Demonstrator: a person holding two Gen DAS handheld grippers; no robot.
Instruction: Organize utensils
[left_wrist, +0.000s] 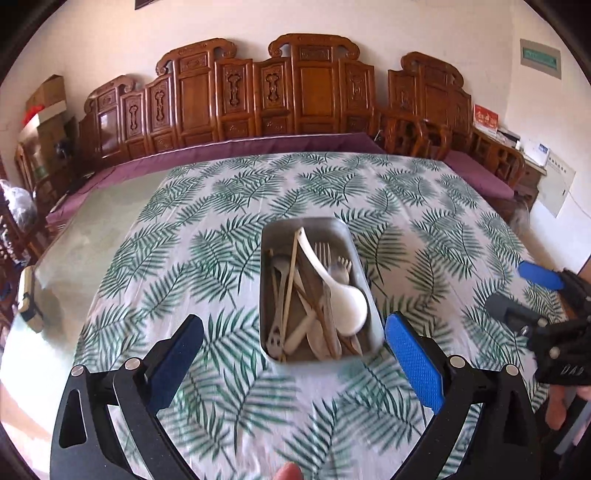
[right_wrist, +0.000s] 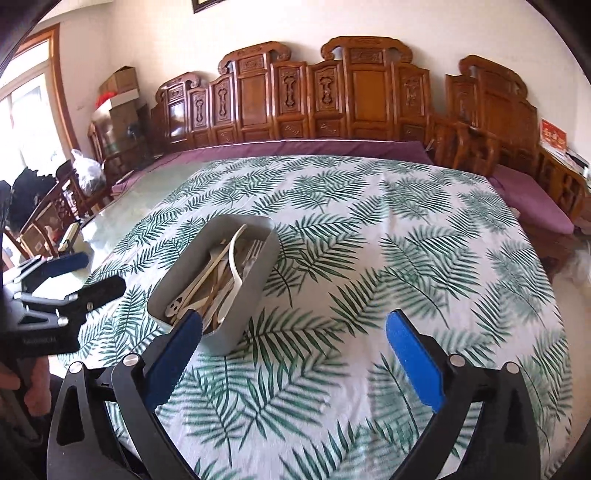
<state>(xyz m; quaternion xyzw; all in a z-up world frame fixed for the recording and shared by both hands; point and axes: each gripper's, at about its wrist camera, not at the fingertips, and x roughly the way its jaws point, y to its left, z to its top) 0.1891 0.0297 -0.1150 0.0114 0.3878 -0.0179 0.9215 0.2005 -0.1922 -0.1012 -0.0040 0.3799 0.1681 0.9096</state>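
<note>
A grey metal tray (left_wrist: 267, 236) (right_wrist: 255, 284) sits on the leaf-print tablecloth, filled with several utensils: a white ladle-shaped spoon (left_wrist: 347, 299), forks (left_wrist: 324, 254), chopsticks (left_wrist: 290, 280) and pale spoons (right_wrist: 192, 291). My left gripper (left_wrist: 295, 332) stands open just short of the tray's near end, nothing between its blue pads. My right gripper (right_wrist: 293, 328) is open and empty, to the right of the tray; its left finger (right_wrist: 177, 347) overlaps the tray's near corner in this view. Each gripper shows at the edge of the other's view.
The leaf-print cloth (right_wrist: 369, 258) covers most of the table; bare greenish tabletop (left_wrist: 92, 236) lies at the left. A carved wooden bench (right_wrist: 332, 99) with purple cushions runs behind. A small pale object (left_wrist: 27, 299) sits at the table's left edge.
</note>
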